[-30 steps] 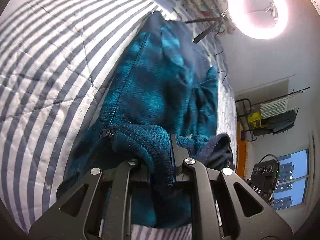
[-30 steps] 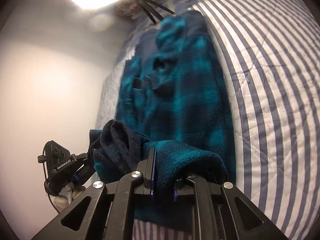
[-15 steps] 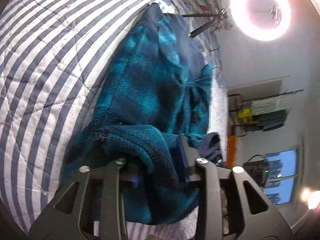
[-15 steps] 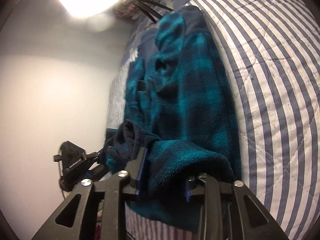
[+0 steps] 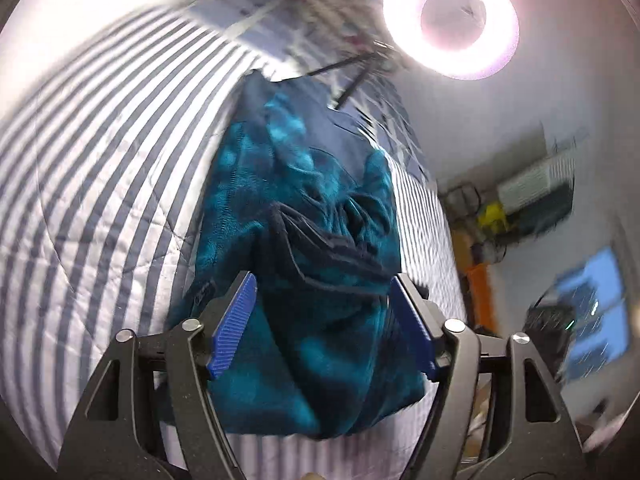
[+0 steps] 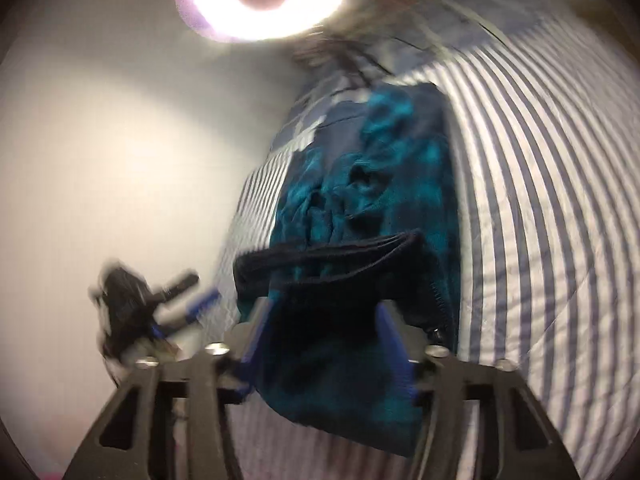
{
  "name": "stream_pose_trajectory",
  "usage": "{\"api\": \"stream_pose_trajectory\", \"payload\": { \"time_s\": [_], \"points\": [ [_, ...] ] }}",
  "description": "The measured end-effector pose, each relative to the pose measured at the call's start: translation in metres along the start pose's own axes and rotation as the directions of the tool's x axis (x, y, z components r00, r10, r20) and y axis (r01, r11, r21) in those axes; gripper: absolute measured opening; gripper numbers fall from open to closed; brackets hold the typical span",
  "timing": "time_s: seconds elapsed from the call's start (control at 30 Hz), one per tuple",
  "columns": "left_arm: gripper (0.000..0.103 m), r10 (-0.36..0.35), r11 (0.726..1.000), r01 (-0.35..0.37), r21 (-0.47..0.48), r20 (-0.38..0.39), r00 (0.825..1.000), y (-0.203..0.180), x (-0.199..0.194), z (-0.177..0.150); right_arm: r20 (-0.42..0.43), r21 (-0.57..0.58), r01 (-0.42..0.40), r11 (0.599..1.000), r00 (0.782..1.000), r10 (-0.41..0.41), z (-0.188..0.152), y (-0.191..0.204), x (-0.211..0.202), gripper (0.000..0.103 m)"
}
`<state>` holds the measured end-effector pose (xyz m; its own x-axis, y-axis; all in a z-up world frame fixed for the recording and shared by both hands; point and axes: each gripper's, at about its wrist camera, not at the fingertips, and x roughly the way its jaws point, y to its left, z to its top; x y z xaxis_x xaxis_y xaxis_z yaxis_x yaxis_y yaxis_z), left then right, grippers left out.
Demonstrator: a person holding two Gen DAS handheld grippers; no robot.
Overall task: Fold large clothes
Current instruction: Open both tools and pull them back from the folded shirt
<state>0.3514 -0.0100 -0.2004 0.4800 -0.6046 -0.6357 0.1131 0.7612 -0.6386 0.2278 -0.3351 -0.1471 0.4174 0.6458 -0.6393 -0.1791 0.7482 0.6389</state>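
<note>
A teal and dark blue fleece garment lies lengthwise on the striped bed cover. Its near end is folded back onto itself, with the dark hem lying across the middle. My left gripper is open, its blue pads apart on either side of the folded near end. In the right wrist view the same garment shows, and my right gripper is open over its near edge. The left gripper appears blurred at the left of that view. Both views are motion-blurred.
A bright ring light on a stand stands past the far end of the bed. A clothes rack and an orange box are by the wall at the right. A window is at the far right.
Both grippers held the folded fleece edge shut; now both are open and the edge lies dropped on the garment. Both cameras have tilted up and pulled back.
</note>
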Motion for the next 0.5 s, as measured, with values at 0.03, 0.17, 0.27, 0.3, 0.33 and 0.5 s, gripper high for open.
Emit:
{"api": "stream_pose_trajectory", "payload": {
  "time_s": [0.03, 0.17, 0.27, 0.3, 0.33, 0.5],
  "points": [
    [0.045, 0.021, 0.998, -0.02, 0.059, -0.009, 1.0, -0.006, 0.002, -0.006, -0.013, -0.07, 0.005, 0.998, 1.0, -0.006, -0.005, 0.011, 0.003, 0.035],
    [0.03, 0.085, 0.972, -0.065, 0.226, -0.081, 0.993, -0.022, 0.028, -0.026, -0.057, -0.273, 0.045, 0.961, 0.996, -0.062, -0.024, 0.045, 0.029, 0.033],
    [0.03, 0.131, 0.969, -0.108, 0.223, -0.087, 0.988, -0.018, 0.053, -0.023, -0.068, -0.286, 0.081, 0.955, 0.992, -0.105, -0.021, 0.044, 0.055, 0.033],
    [0.03, 0.146, 0.969, -0.126, 0.212, -0.078, 0.986, -0.014, 0.059, -0.019, -0.063, -0.289, 0.108, 0.951, 0.989, -0.132, -0.017, 0.042, 0.064, 0.033],
    [0.03, 0.182, 0.967, -0.169, 0.19, -0.051, 0.982, -0.009, 0.067, -0.011, -0.053, -0.298, 0.14, 0.944, 0.985, -0.162, -0.013, 0.04, 0.072, 0.033],
    [0.02, 0.307, 0.948, -0.302, 0.098, -0.049, 0.95, 0.018, 0.109, 0.012, -0.043, -0.288, 0.293, 0.912, 0.947, -0.318, 0.009, 0.017, 0.114, 0.029]
  ]
}}
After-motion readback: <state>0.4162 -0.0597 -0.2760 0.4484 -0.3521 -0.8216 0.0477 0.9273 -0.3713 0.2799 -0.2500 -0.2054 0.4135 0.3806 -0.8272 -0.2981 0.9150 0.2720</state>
